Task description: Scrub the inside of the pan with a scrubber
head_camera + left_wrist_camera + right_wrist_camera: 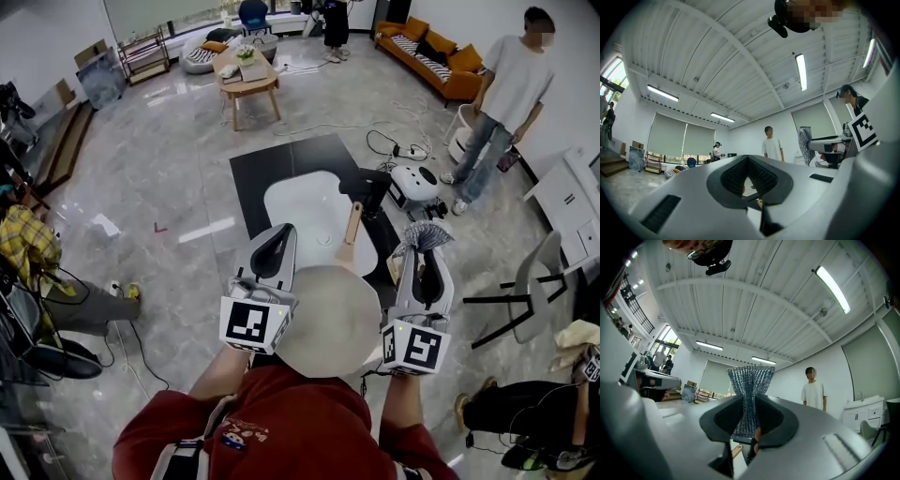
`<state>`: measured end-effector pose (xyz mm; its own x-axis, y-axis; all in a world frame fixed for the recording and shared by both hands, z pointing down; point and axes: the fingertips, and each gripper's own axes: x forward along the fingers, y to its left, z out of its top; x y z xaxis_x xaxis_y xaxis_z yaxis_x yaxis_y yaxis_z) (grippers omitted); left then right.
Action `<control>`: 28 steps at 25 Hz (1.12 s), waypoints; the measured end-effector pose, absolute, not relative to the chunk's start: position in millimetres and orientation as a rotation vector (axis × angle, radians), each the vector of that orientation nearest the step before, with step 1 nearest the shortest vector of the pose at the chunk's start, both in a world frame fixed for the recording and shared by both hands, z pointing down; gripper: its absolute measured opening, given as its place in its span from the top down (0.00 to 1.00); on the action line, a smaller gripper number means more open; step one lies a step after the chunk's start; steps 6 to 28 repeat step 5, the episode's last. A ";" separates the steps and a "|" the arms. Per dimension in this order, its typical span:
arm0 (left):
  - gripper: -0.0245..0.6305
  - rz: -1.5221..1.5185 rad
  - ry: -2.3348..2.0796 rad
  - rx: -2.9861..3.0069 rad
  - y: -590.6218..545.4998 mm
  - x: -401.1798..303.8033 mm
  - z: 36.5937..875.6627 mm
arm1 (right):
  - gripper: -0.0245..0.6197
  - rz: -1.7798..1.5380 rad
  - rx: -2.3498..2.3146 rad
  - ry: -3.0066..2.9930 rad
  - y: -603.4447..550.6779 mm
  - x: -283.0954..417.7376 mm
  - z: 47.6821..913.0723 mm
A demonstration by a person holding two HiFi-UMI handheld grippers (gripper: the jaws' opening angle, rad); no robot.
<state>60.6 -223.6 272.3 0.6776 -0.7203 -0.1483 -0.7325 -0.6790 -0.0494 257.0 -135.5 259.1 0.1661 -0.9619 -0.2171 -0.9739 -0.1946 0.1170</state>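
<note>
Centrally, pan (328,323): pale and round, between the two grippers on the near side of the white table (305,211), wooden handle (352,234) pointing far; whether it rests on something or is held cannot be told
Scrubber (750,385): silvery mesh wad, fanned out above the jaws, raised to the right of the pan and apart from it
Right hand-held gripper (749,416): clamped on the scrubber's narrow waist, a hold that likely leaves the flared end free to rub
Left hand-held gripper (747,174): jaws together, nothing visibly between them; placed at the pan's left edge, seemingly to steady it
Stage: scrubbing judged not yet begun; the scrubber must first come down into the pan
</note>
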 end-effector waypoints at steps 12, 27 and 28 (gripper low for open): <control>0.95 0.181 1.200 -2.780 -224.1 62.2 267.5 | 0.81 0.379 -2.355 1.967 -137.0 255.8 255.1; 0.95 0.181 1.200 -2.780 -224.1 62.2 267.5 | 0.81 0.379 -2.355 1.967 -137.0 255.8 255.1; 0.95 0.181 1.200 -2.780 -224.1 62.2 267.5 | 0.81 0.379 -2.355 1.967 -137.0 255.8 255.1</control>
